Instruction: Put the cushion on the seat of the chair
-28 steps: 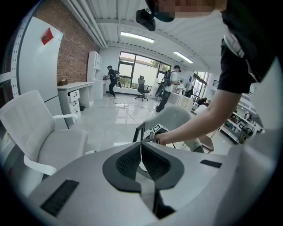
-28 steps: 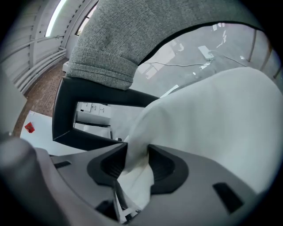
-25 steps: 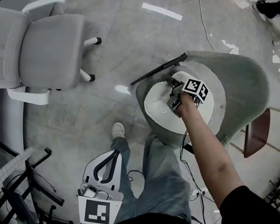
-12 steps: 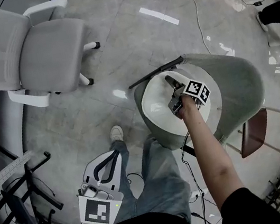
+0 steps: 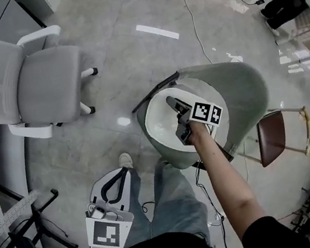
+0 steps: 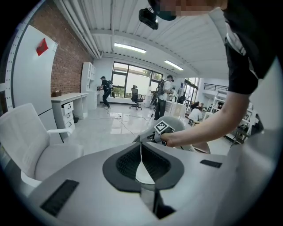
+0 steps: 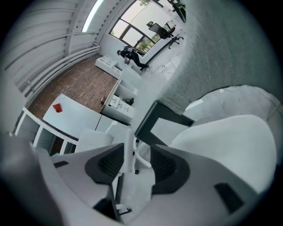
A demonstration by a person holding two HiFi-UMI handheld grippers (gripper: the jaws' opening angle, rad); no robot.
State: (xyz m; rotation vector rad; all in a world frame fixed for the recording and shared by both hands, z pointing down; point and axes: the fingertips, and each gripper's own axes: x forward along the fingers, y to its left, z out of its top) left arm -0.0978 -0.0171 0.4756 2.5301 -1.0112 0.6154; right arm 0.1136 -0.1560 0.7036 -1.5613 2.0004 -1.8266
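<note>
At the far left a grey office chair [image 5: 47, 86] with white armrests stands on the glossy floor [image 5: 131, 53], its seat bare. Nearer, at the lower left of the head view, the left gripper [image 5: 120, 177] is held in front of the person's left leg, well apart from both chairs. Its jaws are together at the tips with nothing between them (the left gripper view shows only a thin seam where the pads meet). Just right of it are the person's jeans [image 5: 168, 201] and one pale shoe [image 5: 124, 160].

Right of centre, the round white cushion [image 5: 158, 123] lies on the seat of the grey-green chair [image 5: 238, 91], filling most of the seat inside the curved shell back. The right gripper [image 5: 177, 119] is over the cushion, at the end of the person's outstretched forearm. Its jaws are apart and closing, and they hold nothing. Through the gap the right gripper view shows only the distant office chair and floor, with the cushion off to the right of the jaws. Whether the jaws touch the cushion cannot be told from above.

At the right, a brown-seated stool [image 5: 271, 136] stands just beside the shell chair.
</note>
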